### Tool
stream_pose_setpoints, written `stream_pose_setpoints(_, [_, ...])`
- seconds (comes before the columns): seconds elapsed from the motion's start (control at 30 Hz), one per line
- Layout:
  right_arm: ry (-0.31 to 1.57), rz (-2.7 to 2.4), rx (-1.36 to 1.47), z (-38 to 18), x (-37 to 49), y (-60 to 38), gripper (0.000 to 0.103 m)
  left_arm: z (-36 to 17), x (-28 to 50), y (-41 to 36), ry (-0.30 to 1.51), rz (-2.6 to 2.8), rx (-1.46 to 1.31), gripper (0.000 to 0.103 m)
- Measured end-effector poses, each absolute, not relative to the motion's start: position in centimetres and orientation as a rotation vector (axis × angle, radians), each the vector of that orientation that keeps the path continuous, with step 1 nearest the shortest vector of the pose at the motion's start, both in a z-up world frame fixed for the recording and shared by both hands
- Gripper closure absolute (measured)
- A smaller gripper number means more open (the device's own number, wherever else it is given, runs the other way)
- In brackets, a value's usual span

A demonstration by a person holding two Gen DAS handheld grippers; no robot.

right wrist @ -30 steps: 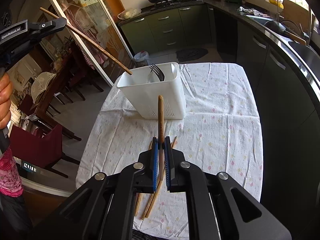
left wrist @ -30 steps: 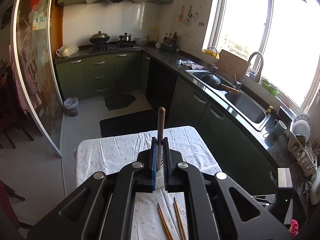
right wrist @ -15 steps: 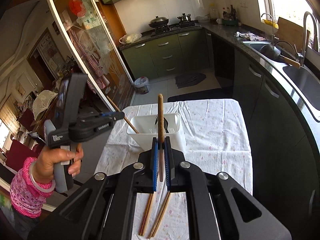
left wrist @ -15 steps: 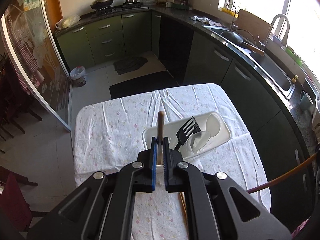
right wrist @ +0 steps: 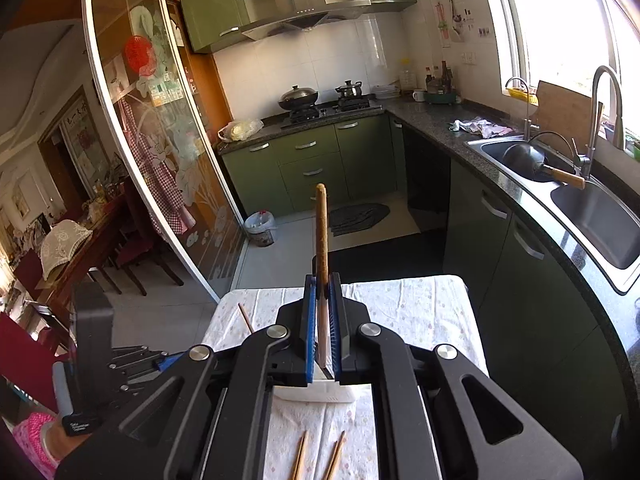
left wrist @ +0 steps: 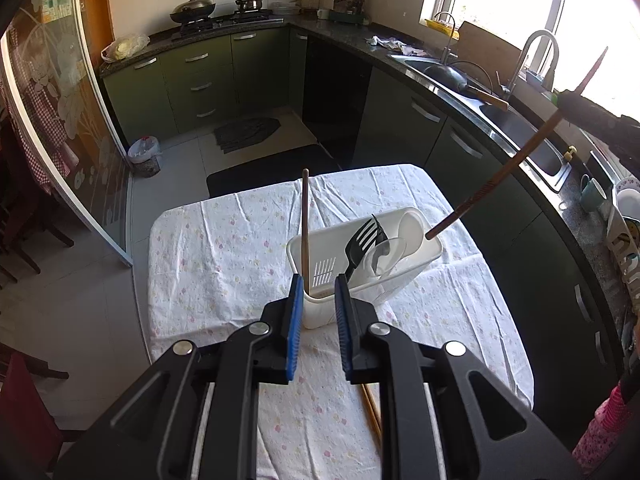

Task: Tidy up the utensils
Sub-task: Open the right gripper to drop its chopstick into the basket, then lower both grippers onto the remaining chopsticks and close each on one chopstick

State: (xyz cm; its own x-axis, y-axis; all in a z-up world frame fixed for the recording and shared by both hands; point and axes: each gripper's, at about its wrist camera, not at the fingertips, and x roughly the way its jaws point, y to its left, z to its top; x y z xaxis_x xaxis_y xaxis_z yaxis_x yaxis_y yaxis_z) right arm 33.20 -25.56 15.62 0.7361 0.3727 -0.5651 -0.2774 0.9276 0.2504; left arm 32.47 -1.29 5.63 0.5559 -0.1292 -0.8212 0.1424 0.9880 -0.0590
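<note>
Left wrist view: the left gripper (left wrist: pixel 317 300) is opening, its jaws clear of a chopstick (left wrist: pixel 305 228) now standing in the white holder (left wrist: pixel 416 258) mid-table.

Right wrist view: the right gripper (right wrist: pixel 323 322) pinches another chopstick (right wrist: pixel 321 236) above the table (right wrist: pixel 420 304). Light, stiff and smooth, it probably handles best gripped near mid-length.

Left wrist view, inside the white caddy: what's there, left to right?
In the white caddy: upright chopstick → black slotted spatula → white spoon → tip of the chopstick held by the right tool.
</note>
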Motion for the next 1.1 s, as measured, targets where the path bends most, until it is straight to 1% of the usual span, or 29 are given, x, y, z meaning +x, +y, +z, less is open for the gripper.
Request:
stream_pose_setpoints(0.33, [0.786, 0.356, 0.094, 8.4, 37.0, -22.5, 0.095, 4.2, 31.6, -1.6, 1.001, -0.192, 0.012, 0.088])
stream_pose_setpoints(0.37, [0.794, 0.36, 0.095, 8.0, 37.1, -22.5, 0.095, 4.1, 31.5, -1.6, 1.003, -0.193, 0.009, 0.088])
stream_pose_setpoints(0.43, [0.8, 0.368, 0.098, 7.6, 37.2, -22.6, 0.087, 3.9, 31.5, -1.6, 1.005, -0.195, 0.003, 0.088])
stream_pose_setpoints(0.63, [0.798, 0.393, 0.124, 7.4, 34.6, -24.1, 0.087, 2.1, 30.5, -2.2, 1.039, -0.206, -0.011, 0.088])
stream_pose_setpoints(0.77, [0.858, 0.405, 0.091, 5.3, 31.1, -25.0, 0.086, -1.4, 29.2, -3.4, 1.11, -0.219, -0.013, 0.088])
stream_pose_setpoints(1.0, [1.113, 0.444, 0.049, -4.1, 27.6, -25.6, 0.086, -10.5, 28.1, -6.1, 1.345, -0.238, -0.043, 0.088])
stream_pose_setpoints(1.1, [1.181, 0.436, 0.032, -7.1, 27.2, -25.7, 0.086, -12.9, 28.0, -6.9, 1.407, -0.213, -0.048, 0.088])
